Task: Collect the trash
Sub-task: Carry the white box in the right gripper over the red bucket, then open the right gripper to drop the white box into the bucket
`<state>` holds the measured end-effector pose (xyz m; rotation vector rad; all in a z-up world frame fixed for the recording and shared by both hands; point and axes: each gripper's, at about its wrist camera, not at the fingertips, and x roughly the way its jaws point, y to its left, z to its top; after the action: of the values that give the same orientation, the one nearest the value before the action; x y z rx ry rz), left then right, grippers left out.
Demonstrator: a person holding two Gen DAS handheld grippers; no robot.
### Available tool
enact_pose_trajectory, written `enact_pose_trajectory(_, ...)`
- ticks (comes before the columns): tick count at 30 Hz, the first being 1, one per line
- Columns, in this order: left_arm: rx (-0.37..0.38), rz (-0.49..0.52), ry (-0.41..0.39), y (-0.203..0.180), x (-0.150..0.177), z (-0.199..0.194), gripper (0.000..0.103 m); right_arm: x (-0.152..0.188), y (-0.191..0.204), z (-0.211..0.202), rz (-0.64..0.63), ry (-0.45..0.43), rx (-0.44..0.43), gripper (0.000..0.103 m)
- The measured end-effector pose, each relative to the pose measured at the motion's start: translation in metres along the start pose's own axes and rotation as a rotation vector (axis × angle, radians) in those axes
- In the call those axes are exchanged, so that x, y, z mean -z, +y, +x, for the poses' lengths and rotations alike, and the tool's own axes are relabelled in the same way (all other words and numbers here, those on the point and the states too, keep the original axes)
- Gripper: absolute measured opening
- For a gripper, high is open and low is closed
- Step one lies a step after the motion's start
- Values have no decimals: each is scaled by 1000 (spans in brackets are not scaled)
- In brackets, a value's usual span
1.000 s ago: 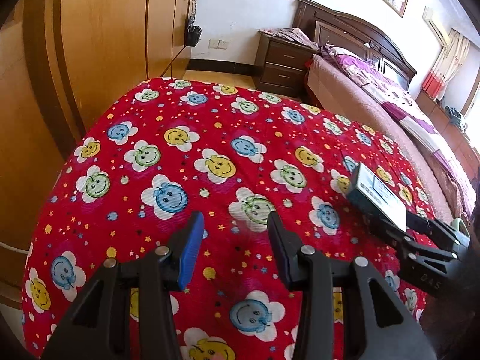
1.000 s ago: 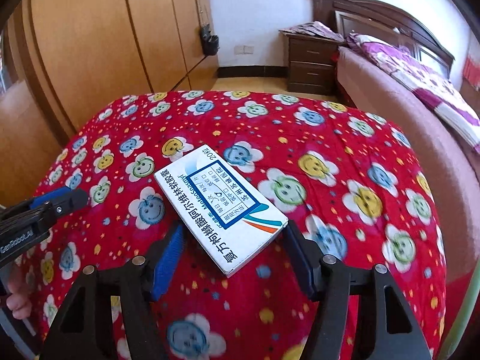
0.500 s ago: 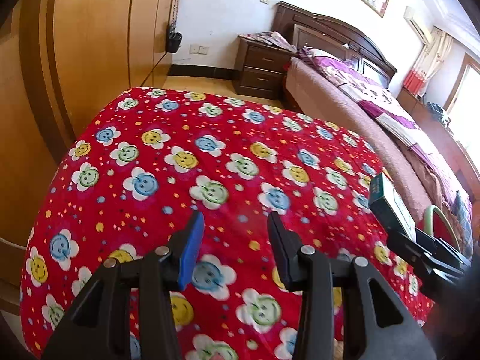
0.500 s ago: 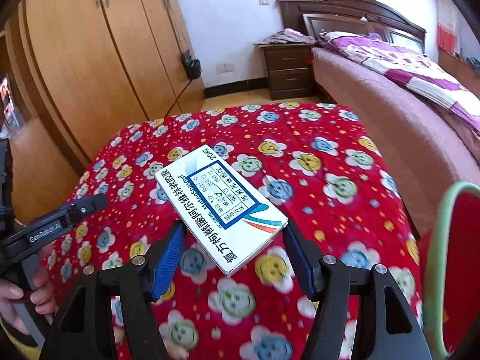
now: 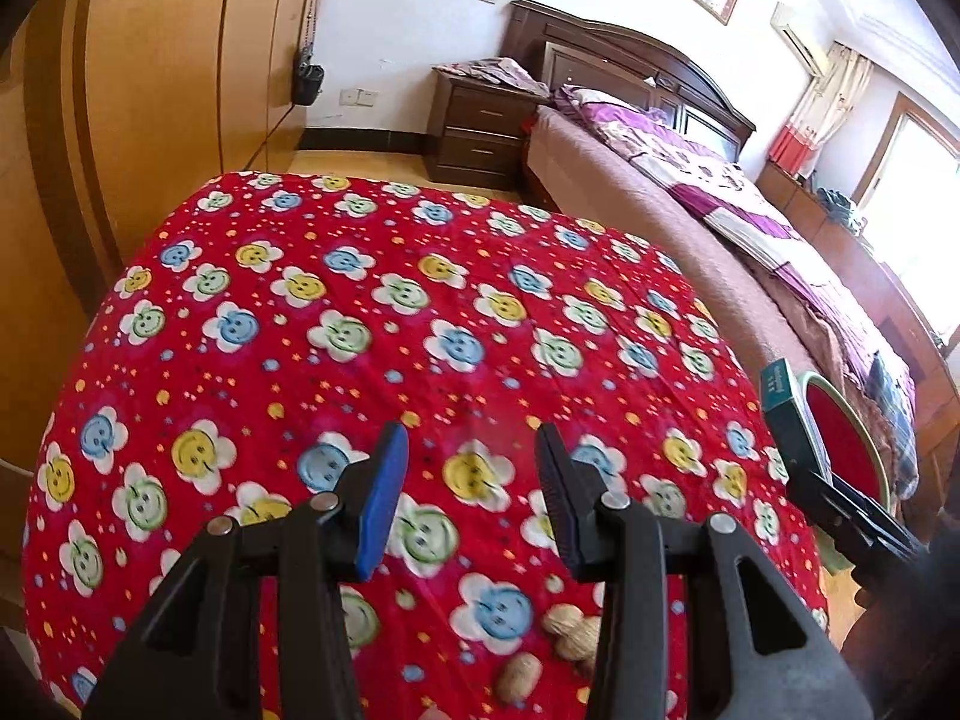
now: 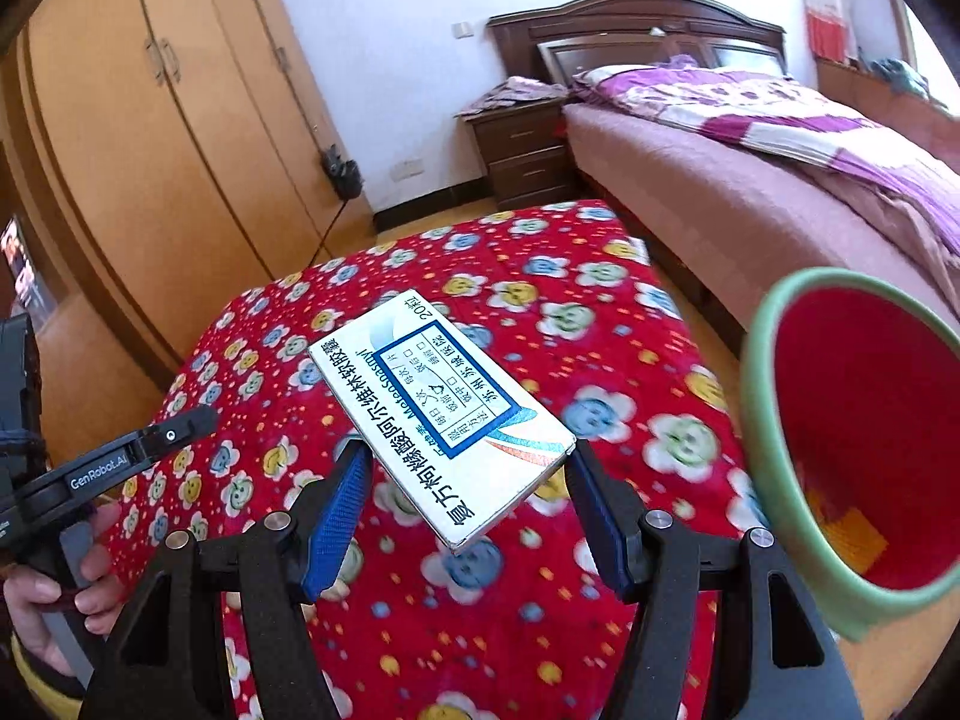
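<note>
While clamped crosswise, box (image 6: 441,414) between right gripper (image 6: 465,504) fingers.

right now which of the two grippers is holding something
The right gripper: its jaws are clamped on the white medicine box, beside the green-rimmed bin. The left gripper is open, with only the red tablecloth between its fingers.

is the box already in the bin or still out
Still out. The right gripper holds the box above the red cloth, beside the bin, whose mouth shows only a yellow scrap inside.
</note>
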<state>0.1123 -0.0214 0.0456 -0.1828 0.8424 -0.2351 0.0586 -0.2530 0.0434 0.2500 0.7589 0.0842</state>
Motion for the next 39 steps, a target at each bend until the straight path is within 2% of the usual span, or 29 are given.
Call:
enact_pose_trajectory(17, 42, 28, 20, -27, 18, -7, 44, 23, -70, -65, 158, -116, 129, 67)
enact_pose_trajectory(30, 39, 30, 19, -36, 26, -2, 44, 37, -126, -92, 277, -172, 251, 67)
enact_pose_trajectory(39, 53, 47, 17, -44, 29, 4, 44, 43, -160, -94, 350, -178, 346, 67)
